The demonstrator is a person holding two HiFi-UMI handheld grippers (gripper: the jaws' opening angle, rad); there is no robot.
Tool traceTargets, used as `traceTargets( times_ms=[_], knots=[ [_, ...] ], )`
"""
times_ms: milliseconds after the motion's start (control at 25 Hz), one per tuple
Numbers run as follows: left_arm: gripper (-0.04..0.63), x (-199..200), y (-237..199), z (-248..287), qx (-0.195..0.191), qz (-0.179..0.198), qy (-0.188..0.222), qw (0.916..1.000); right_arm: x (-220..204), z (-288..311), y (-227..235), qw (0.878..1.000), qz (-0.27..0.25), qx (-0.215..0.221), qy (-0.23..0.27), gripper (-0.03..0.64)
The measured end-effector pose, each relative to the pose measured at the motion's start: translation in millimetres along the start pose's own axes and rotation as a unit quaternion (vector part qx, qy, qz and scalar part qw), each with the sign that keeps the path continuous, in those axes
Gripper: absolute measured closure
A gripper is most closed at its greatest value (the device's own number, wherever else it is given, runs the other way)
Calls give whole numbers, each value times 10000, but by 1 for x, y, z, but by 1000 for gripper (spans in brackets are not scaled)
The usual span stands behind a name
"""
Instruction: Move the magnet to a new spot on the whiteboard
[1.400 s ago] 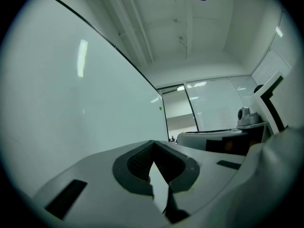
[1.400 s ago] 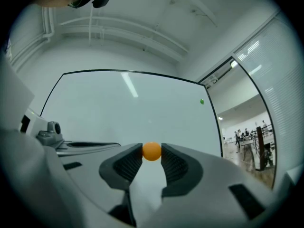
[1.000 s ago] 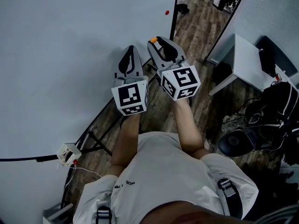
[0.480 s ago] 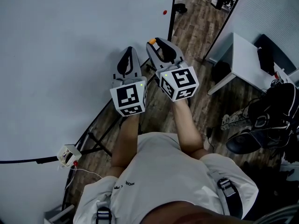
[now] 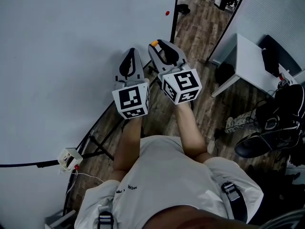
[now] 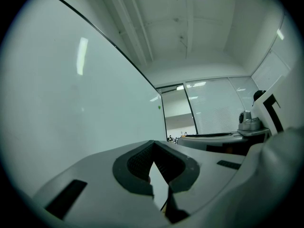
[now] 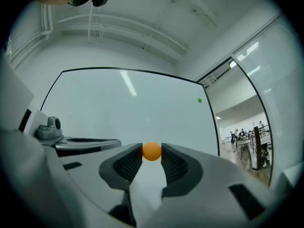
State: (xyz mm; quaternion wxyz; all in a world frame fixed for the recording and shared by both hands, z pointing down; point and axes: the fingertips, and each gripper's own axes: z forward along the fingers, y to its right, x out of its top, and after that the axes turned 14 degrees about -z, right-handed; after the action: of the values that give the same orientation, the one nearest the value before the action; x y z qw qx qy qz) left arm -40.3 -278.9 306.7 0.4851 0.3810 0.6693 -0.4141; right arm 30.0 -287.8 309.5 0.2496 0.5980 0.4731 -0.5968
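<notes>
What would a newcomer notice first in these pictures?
The orange magnet pinched in the right gripper's jaws, held up before the big whiteboard at the left. Next, a small dot near the whiteboard's right edge, and the left gripper beside, its jaws together.

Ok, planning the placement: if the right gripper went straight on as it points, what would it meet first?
Probably the whiteboard: the right gripper faces its bare surface, and the orange magnet clamped at its tips would touch first. Distance unclear.
</notes>
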Motion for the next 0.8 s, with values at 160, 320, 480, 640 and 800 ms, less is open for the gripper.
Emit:
traceTargets(
  times_ms=[160, 320, 480, 640, 800],
  knots=[
    [592, 0, 0, -1, 11, -6, 11, 10000, 0, 0, -1, 10000, 3, 14, 5, 485],
    [592, 1, -1, 0, 22, 9, 17, 10000, 1, 2, -2, 10000, 2, 43, 27, 485],
    [592, 3, 1, 0, 21, 26, 31, 10000, 3, 1, -2, 10000, -10, 70, 34, 485],
    [592, 4, 0, 0, 17, 20, 45, 10000, 3, 4, -2, 10000, -31, 91, 23, 485],
    [592, 4, -2, 0, 6, 16, 38, 10000, 1, 7, -1, 9999, -37, 92, -16, 485]
  ],
)
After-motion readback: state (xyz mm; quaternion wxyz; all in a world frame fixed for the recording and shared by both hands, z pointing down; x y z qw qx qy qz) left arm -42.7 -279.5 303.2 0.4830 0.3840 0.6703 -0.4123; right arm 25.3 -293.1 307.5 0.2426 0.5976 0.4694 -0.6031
